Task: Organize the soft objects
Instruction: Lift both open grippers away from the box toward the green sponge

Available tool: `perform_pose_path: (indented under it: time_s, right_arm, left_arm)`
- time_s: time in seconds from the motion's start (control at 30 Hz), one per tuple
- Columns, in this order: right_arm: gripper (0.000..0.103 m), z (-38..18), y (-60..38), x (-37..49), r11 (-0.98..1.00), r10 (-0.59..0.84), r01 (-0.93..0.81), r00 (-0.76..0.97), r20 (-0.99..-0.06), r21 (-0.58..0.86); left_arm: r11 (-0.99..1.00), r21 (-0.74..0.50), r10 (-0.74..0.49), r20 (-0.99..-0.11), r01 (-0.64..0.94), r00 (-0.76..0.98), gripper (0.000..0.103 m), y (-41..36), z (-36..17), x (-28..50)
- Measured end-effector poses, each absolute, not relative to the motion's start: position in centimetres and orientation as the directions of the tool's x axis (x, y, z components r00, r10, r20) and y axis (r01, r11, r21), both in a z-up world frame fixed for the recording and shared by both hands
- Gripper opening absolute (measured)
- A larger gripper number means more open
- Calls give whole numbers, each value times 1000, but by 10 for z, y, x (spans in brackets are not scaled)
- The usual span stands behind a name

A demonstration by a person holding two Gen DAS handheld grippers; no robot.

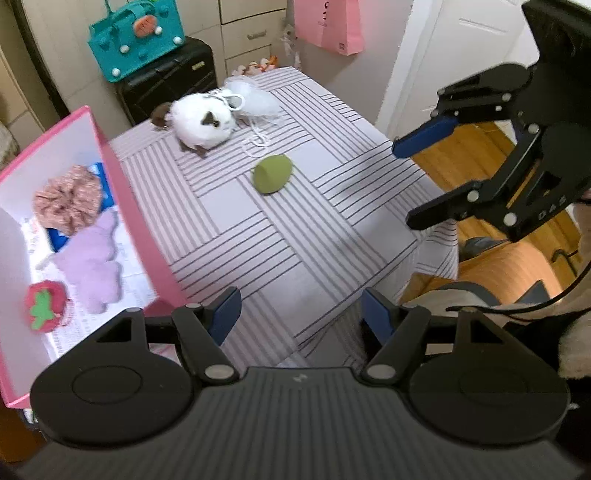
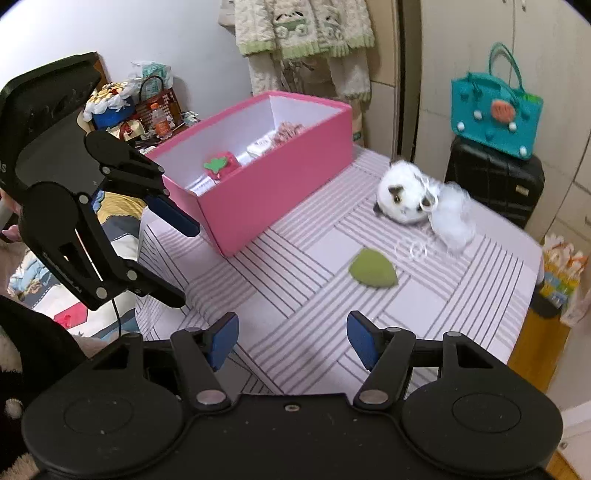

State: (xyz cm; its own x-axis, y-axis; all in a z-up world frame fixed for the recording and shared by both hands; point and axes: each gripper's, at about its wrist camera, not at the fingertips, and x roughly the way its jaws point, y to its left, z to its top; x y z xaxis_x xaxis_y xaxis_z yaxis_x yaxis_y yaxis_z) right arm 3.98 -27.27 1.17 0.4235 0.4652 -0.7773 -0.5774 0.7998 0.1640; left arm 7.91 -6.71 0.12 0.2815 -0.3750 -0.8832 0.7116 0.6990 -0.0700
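Sponge (image 1: 272,173), green and egg-shaped, lies on the striped tablecloth (image 1: 332,206) ahead of both grippers, well apart from each, with one flat cut end showing in the left wrist view. Its long axis runs roughly across the line of approach of the right gripper (image 2: 291,341), so jaws closing from that side would meet its narrower width. Judged from both views, neither gripper is clearly nearer. The left gripper (image 1: 301,314) stands released with nothing between its blue pads (image 1: 225,314); the right gripper is likewise released and empty. Beyond the sponge sits a white plush toy (image 1: 201,123) touching a white mesh pouch (image 1: 255,98) whose cord trails toward the sponge. The pink box (image 2: 273,184) stands at the table's left side, nearer the left gripper, and already holds a pink scrunchie (image 1: 68,201), a purple plush piece (image 1: 94,258) and a red strawberry item (image 1: 44,306). Readable writing is limited: letters resembling "DAS" appear on the right gripper body; print on the pink bag (image 1: 328,24) is too small to read.
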Motion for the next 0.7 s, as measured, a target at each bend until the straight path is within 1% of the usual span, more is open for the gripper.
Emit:
perform_pose_path:
  time_s: [0.13,0.27,0.47,0.7]
  right_arm:
    - [70,-4,-285,46,804,475,-561,407,-780,196]
    - [70,-14,-301,56,809,494,-541,415,-764,229]
    - [70,-26,-321,76,835,477,-508,478,-738,211]
    - [70,-38,-335,107,857,453,-485,552,-700,173]
  left_arm:
    - [694,-104,-397,-881,713,258,71,-78,-8,84]
    - [694,-117,-416,-870,710,264,71,-87,-15,90]
    - [694,-189,-502,-819,695,279,71,-98,-21,107]
    - [719,-158,-513,-777,676,364,71,-115,-29,138]
